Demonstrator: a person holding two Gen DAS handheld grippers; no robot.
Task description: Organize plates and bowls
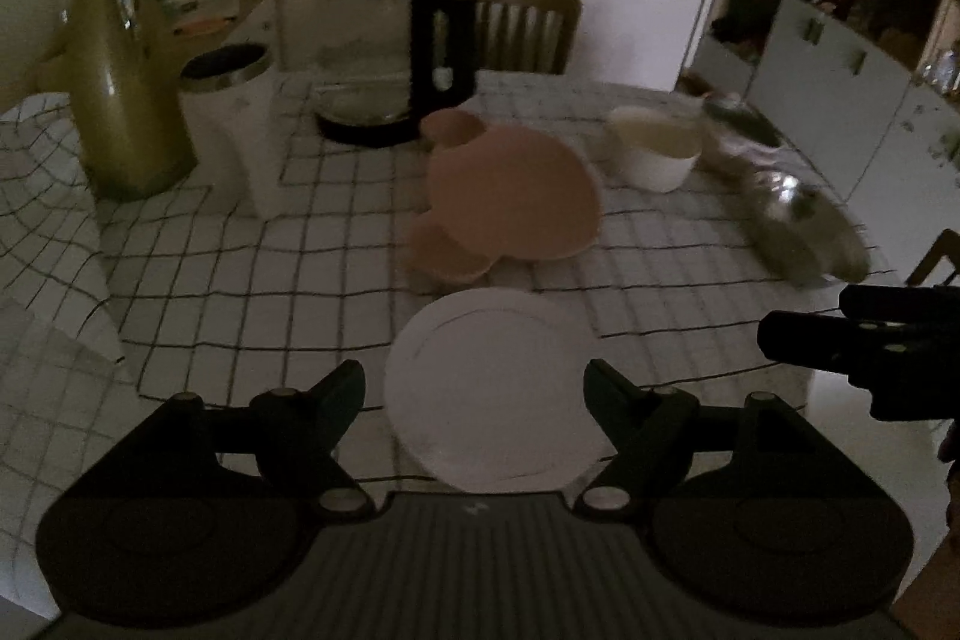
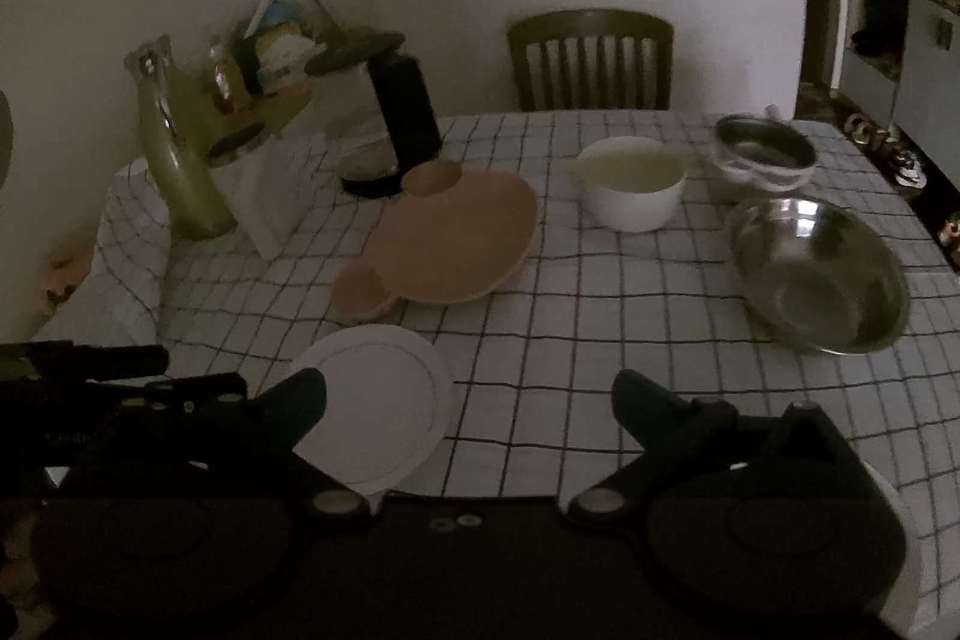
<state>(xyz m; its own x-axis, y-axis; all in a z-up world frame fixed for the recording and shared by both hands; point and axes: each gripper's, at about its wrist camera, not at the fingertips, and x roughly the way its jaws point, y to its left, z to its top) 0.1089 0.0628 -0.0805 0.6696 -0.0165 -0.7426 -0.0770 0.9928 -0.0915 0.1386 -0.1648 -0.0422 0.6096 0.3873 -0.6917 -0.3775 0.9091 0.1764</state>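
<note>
A white plate (image 1: 498, 340) (image 2: 378, 412) lies flat on the checked tablecloth near the front edge. My left gripper (image 1: 474, 382) hovers over it, open, one finger on each side of the plate. To the plate's right, my right gripper (image 2: 468, 388) stands wide open over bare cloth, its left finger overlapping the plate's rim. Behind the plate lies a pink plate with two round ears (image 1: 510, 196) (image 2: 456, 238). A white bowl (image 1: 654, 154) (image 2: 636, 196) stands further right. A large steel bowl (image 1: 792, 214) (image 2: 822, 274) and a smaller steel bowl (image 2: 762, 154) sit at the right.
A glass kettle on a black base (image 1: 384, 64) (image 2: 390, 124), a tall yellowish flask (image 1: 120, 100) and a white canister (image 1: 234, 124) stand at the back left. A wooden chair (image 2: 591, 61) is behind the table. The room is dim.
</note>
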